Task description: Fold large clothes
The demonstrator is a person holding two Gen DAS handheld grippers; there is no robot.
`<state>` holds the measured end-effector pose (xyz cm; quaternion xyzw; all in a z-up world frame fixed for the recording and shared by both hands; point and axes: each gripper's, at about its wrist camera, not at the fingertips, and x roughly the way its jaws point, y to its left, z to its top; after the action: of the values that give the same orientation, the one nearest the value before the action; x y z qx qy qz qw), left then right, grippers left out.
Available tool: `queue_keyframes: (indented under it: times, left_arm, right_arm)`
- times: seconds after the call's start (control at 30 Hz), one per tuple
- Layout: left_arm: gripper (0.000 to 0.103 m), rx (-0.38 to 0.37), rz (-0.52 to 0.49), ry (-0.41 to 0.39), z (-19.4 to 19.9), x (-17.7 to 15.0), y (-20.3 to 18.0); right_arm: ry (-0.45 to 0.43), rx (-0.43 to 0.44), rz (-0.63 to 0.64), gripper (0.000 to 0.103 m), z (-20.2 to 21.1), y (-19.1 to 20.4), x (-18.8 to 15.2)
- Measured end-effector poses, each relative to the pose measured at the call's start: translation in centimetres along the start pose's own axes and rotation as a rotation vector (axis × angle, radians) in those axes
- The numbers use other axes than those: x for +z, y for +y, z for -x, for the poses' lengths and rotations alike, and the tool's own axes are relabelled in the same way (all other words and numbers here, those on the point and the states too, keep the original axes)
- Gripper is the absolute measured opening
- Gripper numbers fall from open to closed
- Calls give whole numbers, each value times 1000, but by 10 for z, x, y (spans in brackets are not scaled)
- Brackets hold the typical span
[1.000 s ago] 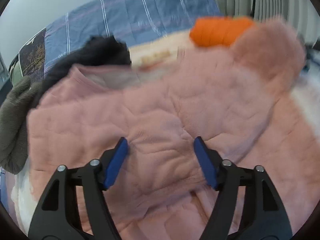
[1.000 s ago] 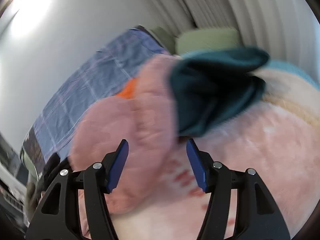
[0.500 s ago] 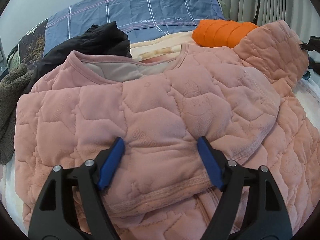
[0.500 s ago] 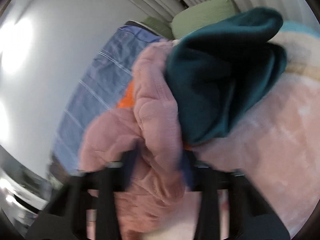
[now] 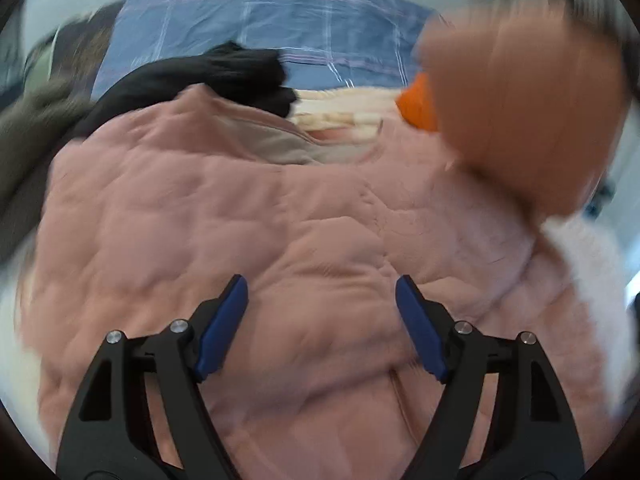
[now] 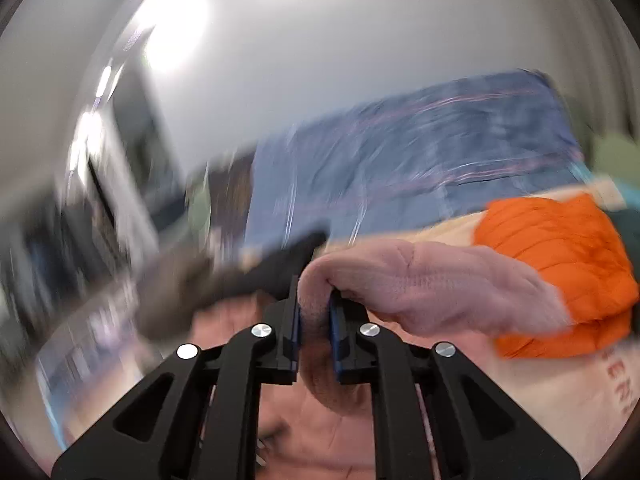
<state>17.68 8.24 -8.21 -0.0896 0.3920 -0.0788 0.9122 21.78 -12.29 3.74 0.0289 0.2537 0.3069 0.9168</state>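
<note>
Two grippers | left gripper [image 5: 320, 312]: jaws apart above pink quilted top [image 5: 280, 220] | right gripper [image 6: 314, 334]: clamped on its sleeve [image 6: 420, 284]

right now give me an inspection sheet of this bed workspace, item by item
surface: bed with a blue checked cover; bare parts blurred.
job's things: pink quilted top spread out, one sleeve lifted.
clutter: orange puffer, black garment, grey-green garment, cream blanket.
grippers: left gripper open above the top; right gripper shut on the sleeve.
cables: nothing seen.
surroundings: pale wall, bright lights; rest too blurred.
</note>
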Motion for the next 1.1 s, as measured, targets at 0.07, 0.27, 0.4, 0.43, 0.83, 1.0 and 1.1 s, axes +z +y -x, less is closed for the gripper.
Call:
queue_keyframes:
  times: [0.07,0.27,0.4,0.43,0.83,1.0,1.1]
  left_arm:
    - [78,-46,41,-15,26,-3,16]
    - [86,1,69,-102,88,-13,64]
    - [86,11,117,-99,88,-14,79]
    - [86,-3,126,-96,85,-13,78]
    - [87,3,58,-34,48,-29,63]
    - [87,15,84,-93,64,-28,72]
    - [87,7,136,-161,86,-25,90]
  right_arm:
    - [160,38,53,17,-29,11,-38]
    - [273,125,18,37,-20,19,-99]
    - [223,161,-121,54,16,4,-90]
    - [208,162,-159,55,23,-4,-83]
    - [173,118,-780,58,-12,-101,-71]
    - [116,160,-551,23,-27,-37,-19]
    - [125,311,-296,29,-27,42,1]
